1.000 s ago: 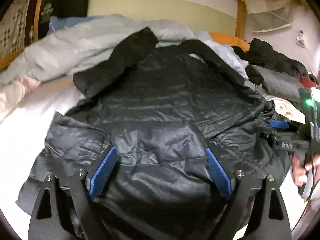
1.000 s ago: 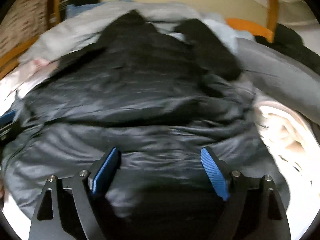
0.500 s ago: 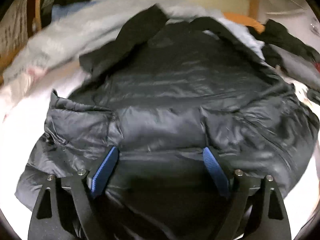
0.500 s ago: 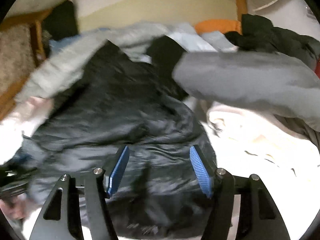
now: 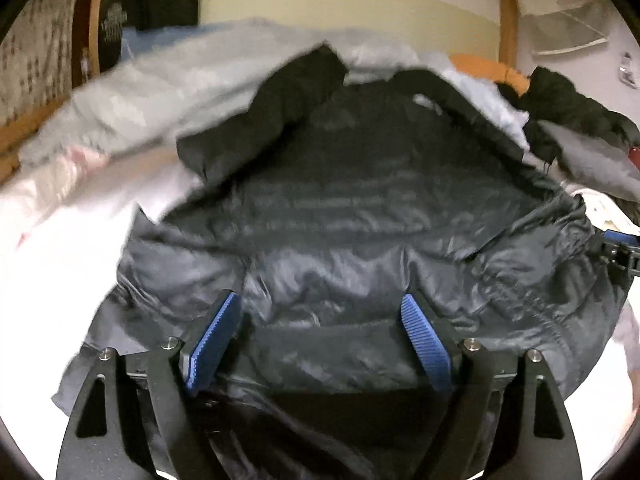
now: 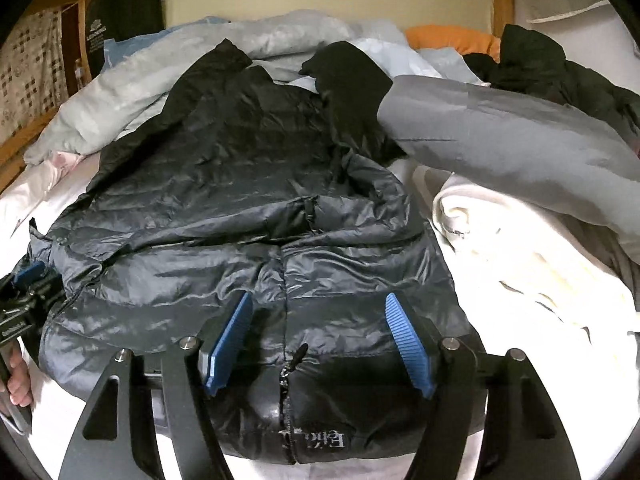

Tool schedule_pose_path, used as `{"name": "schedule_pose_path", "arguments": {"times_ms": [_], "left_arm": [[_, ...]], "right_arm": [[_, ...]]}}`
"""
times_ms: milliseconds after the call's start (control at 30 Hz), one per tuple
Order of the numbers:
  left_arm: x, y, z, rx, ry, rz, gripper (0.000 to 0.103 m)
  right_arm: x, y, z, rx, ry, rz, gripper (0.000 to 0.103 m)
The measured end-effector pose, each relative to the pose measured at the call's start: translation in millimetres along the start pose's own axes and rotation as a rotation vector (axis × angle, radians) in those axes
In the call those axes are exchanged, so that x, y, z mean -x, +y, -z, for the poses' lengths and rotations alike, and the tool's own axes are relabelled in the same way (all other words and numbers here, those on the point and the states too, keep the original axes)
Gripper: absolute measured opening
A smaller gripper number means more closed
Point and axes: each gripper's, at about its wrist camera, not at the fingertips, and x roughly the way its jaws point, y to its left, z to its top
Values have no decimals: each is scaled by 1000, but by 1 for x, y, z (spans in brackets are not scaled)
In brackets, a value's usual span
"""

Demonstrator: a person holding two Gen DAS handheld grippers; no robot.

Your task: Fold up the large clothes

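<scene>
A dark grey quilted puffer jacket (image 5: 344,208) lies spread on the white bed, its black hood toward the headboard. It also shows in the right wrist view (image 6: 240,208), with its front zipper (image 6: 286,360) running down between my fingers. My left gripper (image 5: 320,332) is open over the jacket's near hem and holds nothing. My right gripper (image 6: 318,332) is open over the hem by the zipper and holds nothing. The right gripper also shows at the jacket's right edge in the left wrist view (image 5: 618,248). The left gripper shows at the jacket's left edge in the right wrist view (image 6: 24,300).
A light grey duvet (image 6: 168,76) is bunched behind the jacket. A grey garment (image 6: 500,136) and a cream one (image 6: 520,264) lie to the right, with black clothes (image 6: 540,64) and an orange pillow (image 6: 452,40) behind. A wooden bed frame (image 5: 506,28) stands at the back.
Both grippers have shifted over the jacket. The right wrist view has swung from the pile on the right back to the jacket's zipper. Both grippers stay open.
</scene>
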Motion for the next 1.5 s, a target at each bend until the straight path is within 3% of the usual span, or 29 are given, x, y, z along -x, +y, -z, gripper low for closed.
{"name": "schedule_pose_path", "arguments": {"times_ms": [167,233,267,367,600,700,800,833,1033,1167,1300,1433,1500], "left_arm": [[38,-1,-9,-42,-148,-33,85],[52,2,-12,-26,-193,-35,103],[58,4,-14,-16,-218,-42,103],[70,11,-17,4,-248,-64,103],[79,35,-18,87,-198,-83,103],[89,30,-13,70,-198,-43,103],[89,22,-2,61,-123,69,103],[90,19,4,63,-111,75,103],[84,-3,31,-10,-24,37,103],[76,-21,46,-143,82,68,103],[76,-34,53,-303,66,-52,101],[72,-12,40,-229,57,-65,101],[62,0,40,-233,74,-117,100]], "right_arm": [[4,3,1,11,-13,8,71],[7,3,1,9,-19,13,71],[9,4,1,9,-26,18,72],[15,6,1,12,-49,33,84],[24,8,0,10,-49,52,85],[33,7,0,1,-71,42,85],[43,13,2,8,-81,22,85],[46,15,5,13,-84,11,85],[50,26,27,43,-30,-43,85],[53,33,45,119,20,-67,85],[57,50,55,229,-12,22,85],[59,61,60,289,11,-27,85],[60,66,62,326,26,-69,85]]}}
